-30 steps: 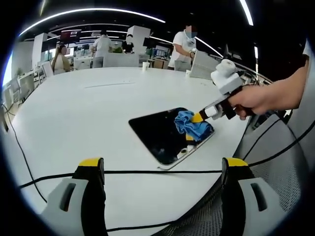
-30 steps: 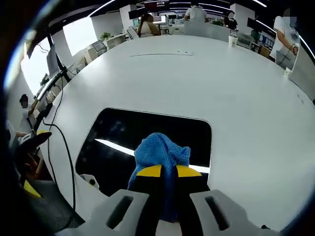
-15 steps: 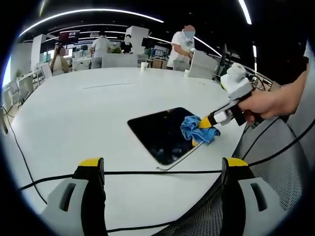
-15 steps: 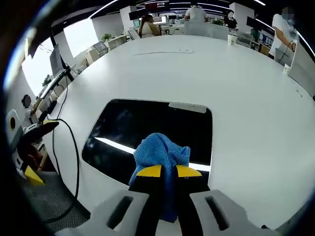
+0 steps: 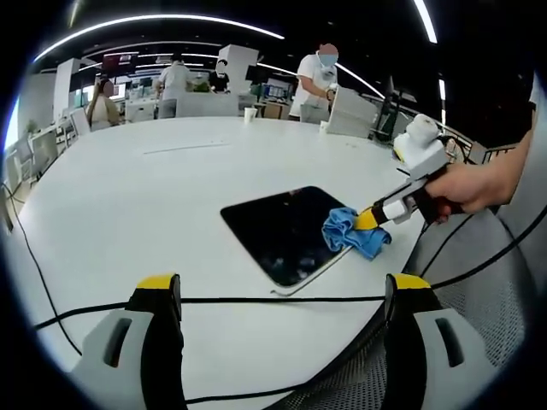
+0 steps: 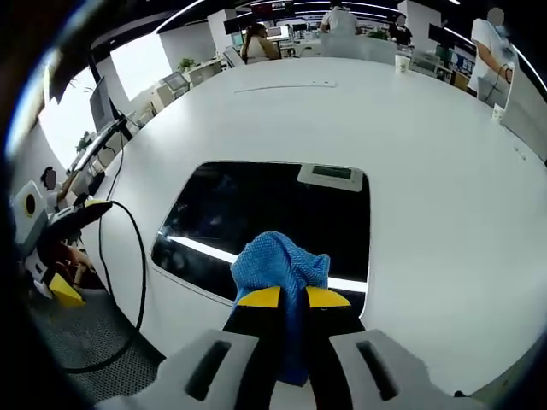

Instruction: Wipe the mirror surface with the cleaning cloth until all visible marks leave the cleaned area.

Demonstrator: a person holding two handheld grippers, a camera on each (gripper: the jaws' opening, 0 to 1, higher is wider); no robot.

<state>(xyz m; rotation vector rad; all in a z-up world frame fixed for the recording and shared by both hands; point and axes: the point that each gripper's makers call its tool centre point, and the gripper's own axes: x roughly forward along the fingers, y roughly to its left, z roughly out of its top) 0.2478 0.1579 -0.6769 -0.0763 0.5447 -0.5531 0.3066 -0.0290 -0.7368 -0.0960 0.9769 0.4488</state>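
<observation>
The right gripper, jaws clenched on the blue cloth, is dragging it off the mirror's right edge mid-frame; left gripper is idling released, wiping unfinished.

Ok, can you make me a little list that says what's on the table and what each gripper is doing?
table: big, white
mirror: dark, flat on the table
cloth: blue, at the mirror's edge, partly on the table
right gripper: shut on the cloth
left gripper: open, holding nothing
cable: black, lying across the table in front of the left gripper
</observation>
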